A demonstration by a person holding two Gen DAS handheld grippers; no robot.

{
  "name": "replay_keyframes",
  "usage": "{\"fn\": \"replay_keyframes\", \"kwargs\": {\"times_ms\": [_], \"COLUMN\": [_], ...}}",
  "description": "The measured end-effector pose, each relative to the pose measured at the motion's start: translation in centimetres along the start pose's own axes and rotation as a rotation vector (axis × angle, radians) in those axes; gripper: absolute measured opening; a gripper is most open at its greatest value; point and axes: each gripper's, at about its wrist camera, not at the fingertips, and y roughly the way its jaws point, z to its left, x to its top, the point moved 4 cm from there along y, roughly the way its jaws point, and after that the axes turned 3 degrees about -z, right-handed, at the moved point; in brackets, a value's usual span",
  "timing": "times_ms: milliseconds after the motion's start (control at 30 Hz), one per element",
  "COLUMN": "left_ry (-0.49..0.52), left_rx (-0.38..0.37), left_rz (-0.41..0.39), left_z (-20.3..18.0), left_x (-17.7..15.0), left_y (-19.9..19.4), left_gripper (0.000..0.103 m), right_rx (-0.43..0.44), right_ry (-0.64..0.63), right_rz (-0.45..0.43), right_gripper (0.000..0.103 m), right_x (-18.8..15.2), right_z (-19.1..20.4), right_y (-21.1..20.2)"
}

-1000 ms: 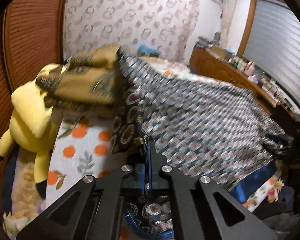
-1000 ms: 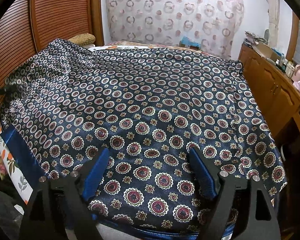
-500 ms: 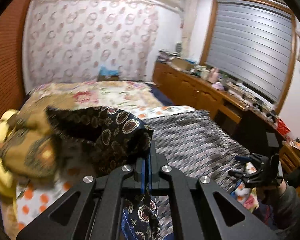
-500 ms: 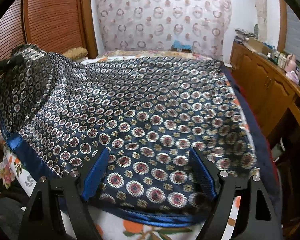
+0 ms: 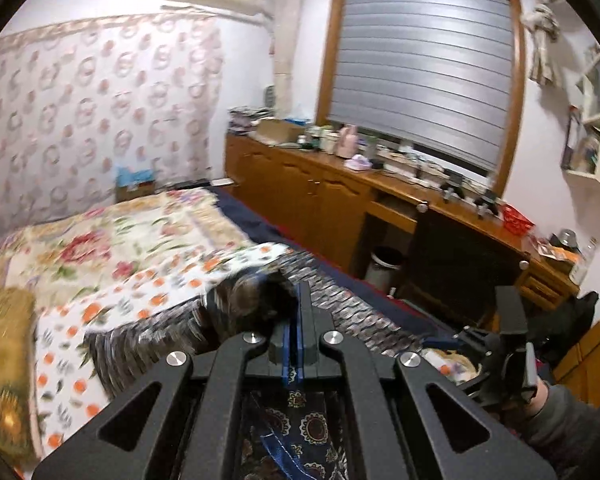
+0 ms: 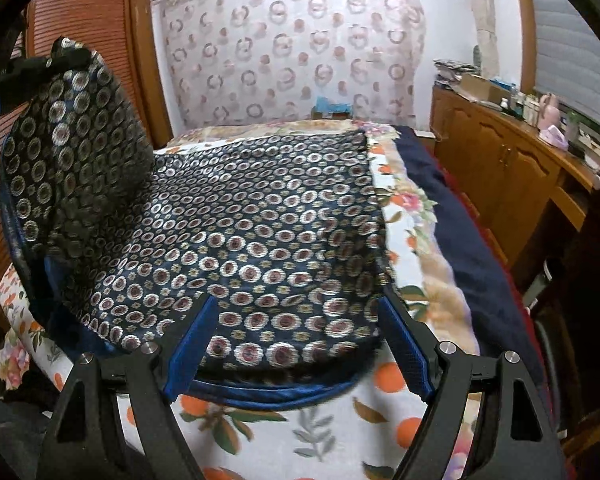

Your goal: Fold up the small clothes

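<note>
A navy cloth (image 6: 260,220) with round medallions and a blue hem lies spread on the bed. Its left corner is raised high, pinched in my left gripper (image 6: 32,66), so that side stands up as a flap. In the left wrist view the left gripper (image 5: 296,300) is shut on the bunched cloth (image 5: 252,304), and more of it hangs under the fingers. My right gripper (image 6: 298,320) stands open over the cloth's near hem, its blue pads on either side and not pressing it. It also shows in the left wrist view as the right gripper (image 5: 496,344), held by a hand.
The bed carries an orange-print sheet (image 6: 308,432) and a floral blanket (image 5: 112,240). A mustard cushion (image 5: 0,360) lies at the left. Wooden cabinets (image 6: 500,176) and a desk run along the right, with a waste bin (image 5: 384,264) beneath. A slatted wooden door (image 6: 88,12) stands at the left.
My left gripper has risen and swung right with the cloth's corner, lifting that side off the bed. The cloth has drawn away from the bed's right edge. The right gripper has drawn back to the near hem.
</note>
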Motion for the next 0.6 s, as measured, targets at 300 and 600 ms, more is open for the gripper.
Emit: {"fn": "replay_keyframes", "kwargs": {"times_ms": [300,600], "left_ry": [0.02,-0.054], "left_rx": [-0.021,0.024], "left_rz": [0.107,0.127], "left_z": [-1.5,1.1], "left_x": [-1.9,-4.9], "left_y": [3.6,1.9], "left_gripper": [0.007,0.07], "right_rx": [-0.009,-0.012], "right_ry": [0.026,0.037], "right_rz": [-0.016,-0.016], "right_gripper": [0.083,0.083], "right_x": [0.0,0.8], "right_z": [-0.4,-0.3], "right_y": [-0.4,-0.1]}}
